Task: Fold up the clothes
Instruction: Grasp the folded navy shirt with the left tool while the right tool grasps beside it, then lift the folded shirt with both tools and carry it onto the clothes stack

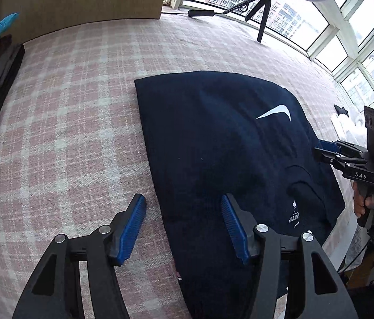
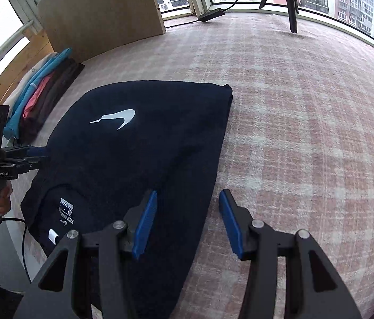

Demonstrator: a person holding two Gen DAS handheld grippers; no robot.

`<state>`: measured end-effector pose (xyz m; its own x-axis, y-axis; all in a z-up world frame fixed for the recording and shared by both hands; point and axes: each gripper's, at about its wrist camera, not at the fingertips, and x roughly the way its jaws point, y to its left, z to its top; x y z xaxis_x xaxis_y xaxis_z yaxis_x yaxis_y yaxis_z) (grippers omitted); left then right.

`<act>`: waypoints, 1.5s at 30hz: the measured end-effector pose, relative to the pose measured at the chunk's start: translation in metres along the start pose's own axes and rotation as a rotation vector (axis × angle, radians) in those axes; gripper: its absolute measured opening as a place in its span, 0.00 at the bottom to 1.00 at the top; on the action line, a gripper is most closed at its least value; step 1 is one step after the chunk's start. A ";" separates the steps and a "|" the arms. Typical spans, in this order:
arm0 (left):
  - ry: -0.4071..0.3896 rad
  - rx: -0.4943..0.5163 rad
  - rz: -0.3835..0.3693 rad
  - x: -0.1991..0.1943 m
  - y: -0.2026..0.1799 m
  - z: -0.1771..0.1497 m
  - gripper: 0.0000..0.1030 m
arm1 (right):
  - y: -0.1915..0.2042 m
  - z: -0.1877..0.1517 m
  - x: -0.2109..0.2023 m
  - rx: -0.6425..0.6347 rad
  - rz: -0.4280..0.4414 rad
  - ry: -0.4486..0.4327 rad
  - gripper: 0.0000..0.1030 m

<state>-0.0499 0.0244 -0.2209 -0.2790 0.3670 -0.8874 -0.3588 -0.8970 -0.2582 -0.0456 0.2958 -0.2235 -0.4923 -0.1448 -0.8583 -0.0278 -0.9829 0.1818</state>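
One navy shirt point(image 1: 213, 138) lay on the plaid cloth point(image 1: 67, 106), already folded narrow but seemingly wanting a last fold; a folded stack point(image 2: 41, 98) waited well apart. Both the left gripper point(image 1: 183, 226) and the right gripper point(image 2: 188, 223) stood open, empty, astride opposite shirt edges. Only the right view showed the neck label point(image 2: 53, 236).

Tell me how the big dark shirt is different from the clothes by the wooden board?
The dark navy shirt lies alone in the middle of the checked cover, while the folded clothes sit together in a pile at its edge. The shirt is one dark colour with a white swoosh; the pile mixes blue, pink, brown and pale pieces. The shirt looks much bigger. Both rest on the same cover.
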 end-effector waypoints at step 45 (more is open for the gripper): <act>-0.537 -0.031 0.163 -0.317 0.162 0.029 0.10 | 0.257 0.173 -0.113 -0.118 0.661 -0.398 0.11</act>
<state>-0.0459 -0.2302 0.0295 -0.7458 0.2892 -0.6002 -0.2484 -0.9566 -0.1522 -0.1479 0.0797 0.0037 -0.6503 -0.6750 -0.3486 0.4618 -0.7156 0.5241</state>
